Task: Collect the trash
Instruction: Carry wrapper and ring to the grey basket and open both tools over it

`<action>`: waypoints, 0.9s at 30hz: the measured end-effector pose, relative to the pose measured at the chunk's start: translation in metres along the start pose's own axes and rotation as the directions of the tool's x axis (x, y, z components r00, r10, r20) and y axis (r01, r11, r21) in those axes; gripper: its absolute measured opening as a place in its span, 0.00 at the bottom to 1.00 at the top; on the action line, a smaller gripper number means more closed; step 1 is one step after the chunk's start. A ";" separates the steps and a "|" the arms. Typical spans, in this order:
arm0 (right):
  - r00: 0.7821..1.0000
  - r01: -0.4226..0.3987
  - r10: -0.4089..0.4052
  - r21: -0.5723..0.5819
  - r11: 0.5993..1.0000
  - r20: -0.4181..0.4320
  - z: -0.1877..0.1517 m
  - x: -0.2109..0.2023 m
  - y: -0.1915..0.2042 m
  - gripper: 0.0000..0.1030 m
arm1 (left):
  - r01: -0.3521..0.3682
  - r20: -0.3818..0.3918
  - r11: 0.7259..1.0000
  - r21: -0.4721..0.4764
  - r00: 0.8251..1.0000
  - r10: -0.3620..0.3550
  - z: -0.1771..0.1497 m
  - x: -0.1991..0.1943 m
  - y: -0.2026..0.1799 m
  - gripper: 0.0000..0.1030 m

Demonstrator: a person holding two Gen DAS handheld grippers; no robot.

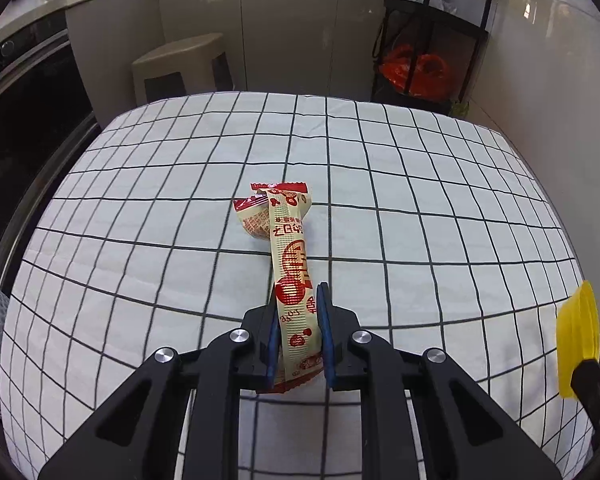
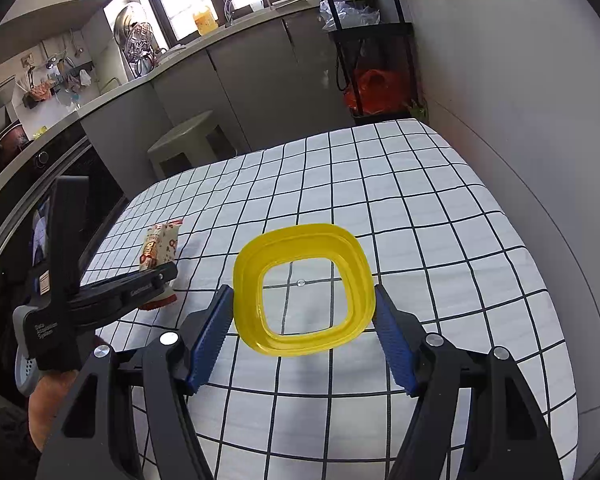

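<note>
Now | left tool (image 1: 298, 332): pads clamped on the near end of a long cream-and-red plastic snack wrapper (image 1: 292, 276), long axis running straight ahead, far end resting on the checked counter (image 1: 420, 200) | right tool (image 2: 304, 308): spread wide, gripping a yellow square plastic container (image 2: 304, 256) | container lies to the wrapper's right.

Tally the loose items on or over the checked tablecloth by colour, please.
Red-and-cream: 1, the snack wrapper in the left hand-held gripper.
Yellow: 1, the container between the right hand-held gripper's fingers.
Total: 2
</note>
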State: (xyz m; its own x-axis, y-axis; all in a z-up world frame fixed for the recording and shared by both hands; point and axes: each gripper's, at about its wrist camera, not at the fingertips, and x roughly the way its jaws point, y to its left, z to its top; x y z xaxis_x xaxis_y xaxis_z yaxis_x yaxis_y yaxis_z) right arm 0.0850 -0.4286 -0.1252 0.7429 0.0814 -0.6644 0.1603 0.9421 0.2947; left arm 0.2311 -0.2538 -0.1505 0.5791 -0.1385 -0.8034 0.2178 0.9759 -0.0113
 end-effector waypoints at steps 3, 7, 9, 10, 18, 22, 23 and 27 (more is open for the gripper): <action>1.000 -0.007 0.007 -0.008 1.000 0.003 -0.001 -0.002 0.004 0.65 | -0.029 0.036 0.999 0.029 0.999 0.028 -0.011 -0.023 0.012 0.16; 1.000 -0.028 0.028 -0.025 0.999 0.013 -0.003 -0.007 0.016 0.65 | -0.045 0.069 0.998 0.044 0.997 0.042 -0.024 -0.055 0.034 0.16; 0.999 -0.042 0.043 -0.036 0.998 0.016 -0.004 -0.011 0.025 0.65 | -0.052 0.086 0.998 0.046 0.995 0.048 -0.031 -0.072 0.047 0.16; 0.998 -0.054 0.055 -0.038 0.998 0.016 -0.005 -0.012 0.029 0.65 | -0.057 0.097 0.997 0.044 0.994 0.052 -0.035 -0.082 0.055 0.16; 0.992 -0.126 0.128 -0.124 0.984 0.013 -0.019 -0.023 0.096 0.65 | -0.082 0.148 0.996 0.017 0.986 0.079 -0.065 -0.143 0.127 0.16; 0.986 -0.167 0.169 -0.148 0.975 0.000 -0.036 -0.026 0.136 0.65 | -0.103 0.167 0.995 -0.004 0.981 0.102 -0.081 -0.166 0.172 0.16; 0.983 -0.182 0.183 -0.147 0.972 -0.009 -0.042 -0.025 0.146 0.65 | -0.109 0.170 0.994 -0.009 0.979 0.109 -0.084 -0.170 0.183 0.16; 0.980 -0.201 0.196 -0.193 0.960 -0.043 -0.066 -0.021 0.194 0.65 | -0.138 0.176 0.990 -0.035 0.974 0.142 -0.097 -0.184 0.229 0.16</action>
State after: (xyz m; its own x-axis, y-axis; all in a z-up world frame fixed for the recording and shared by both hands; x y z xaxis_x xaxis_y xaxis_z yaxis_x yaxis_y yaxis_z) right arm 0.0577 -0.2260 -0.0993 0.7315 0.2783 -0.6224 -0.1204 0.9513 0.2838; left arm 0.0985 0.0115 -0.0631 0.7335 -0.0260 -0.6792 0.1082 0.9910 0.0789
